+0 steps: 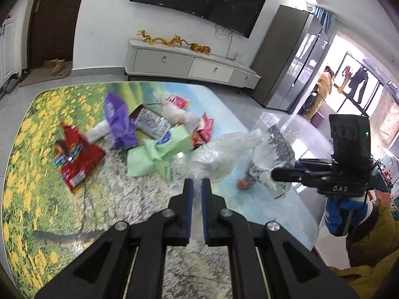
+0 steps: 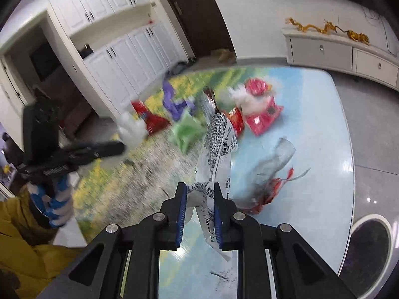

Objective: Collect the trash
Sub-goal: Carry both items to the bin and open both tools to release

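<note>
Trash lies scattered over the middle of the table point(image 1: 37, 199), whose top is printed with yellow flowers and a pale blue sky: a red snack packet point(image 1: 77, 159), a purple bag point(image 1: 119, 122), a green bag point(image 1: 157, 154), a silver foil wrapper point(image 1: 152, 123) and several small red wrappers point(image 1: 207, 127) sit close together, some touching. The left gripper point(image 1: 196, 182) is clenched on a crumpled clear plastic bag point(image 1: 219, 157), a thin fold of it pinched between the blue pads while the rest billows out just above the tabletop. The right gripper point(image 2: 199, 186) grasps a clear printed wrapper point(image 2: 219, 139) covered in black text (the lettering is too blurred to read), which stands up from the jaws and trails below them. Near it on the blue part of the table rests a torn clear wrapper with red scraps point(image 2: 269, 174). Each hand wears a blue and white glove point(image 1: 344, 214) below a mustard sleeve point(image 2: 27, 246).
</note>
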Demonstrator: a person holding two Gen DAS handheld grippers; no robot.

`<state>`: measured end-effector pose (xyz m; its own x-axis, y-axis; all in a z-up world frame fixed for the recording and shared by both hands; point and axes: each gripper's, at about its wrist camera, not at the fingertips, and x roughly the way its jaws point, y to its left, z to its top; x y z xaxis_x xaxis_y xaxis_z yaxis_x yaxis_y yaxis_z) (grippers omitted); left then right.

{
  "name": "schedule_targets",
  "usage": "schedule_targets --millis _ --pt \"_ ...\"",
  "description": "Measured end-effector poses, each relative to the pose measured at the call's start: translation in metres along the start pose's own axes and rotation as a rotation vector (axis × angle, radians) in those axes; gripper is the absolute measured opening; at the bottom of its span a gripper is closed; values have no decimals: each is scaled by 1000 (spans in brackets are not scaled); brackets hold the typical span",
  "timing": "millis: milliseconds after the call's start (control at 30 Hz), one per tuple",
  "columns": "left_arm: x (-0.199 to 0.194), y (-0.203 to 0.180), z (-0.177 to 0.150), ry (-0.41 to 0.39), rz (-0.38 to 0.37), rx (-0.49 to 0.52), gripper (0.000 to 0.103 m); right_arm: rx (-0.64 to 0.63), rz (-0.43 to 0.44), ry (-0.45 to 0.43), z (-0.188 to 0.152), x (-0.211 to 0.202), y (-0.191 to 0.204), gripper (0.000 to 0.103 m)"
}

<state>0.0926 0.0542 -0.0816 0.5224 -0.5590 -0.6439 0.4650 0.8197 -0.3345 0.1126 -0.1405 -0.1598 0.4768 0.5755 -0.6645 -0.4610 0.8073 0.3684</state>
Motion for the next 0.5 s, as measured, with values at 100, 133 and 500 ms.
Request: schedule_targets --millis 100,133,500 --pt "5 -11 10 -3 -11 21 6 19 24 -64 7 -18 -2 20" --pt "7 -15 13 -4 -17 29 6 24 21 -86 9 -26 -3 20" --pt "64 -96 53 50 -136 156 6 161 -138 -259 -8 -108 -66 20"
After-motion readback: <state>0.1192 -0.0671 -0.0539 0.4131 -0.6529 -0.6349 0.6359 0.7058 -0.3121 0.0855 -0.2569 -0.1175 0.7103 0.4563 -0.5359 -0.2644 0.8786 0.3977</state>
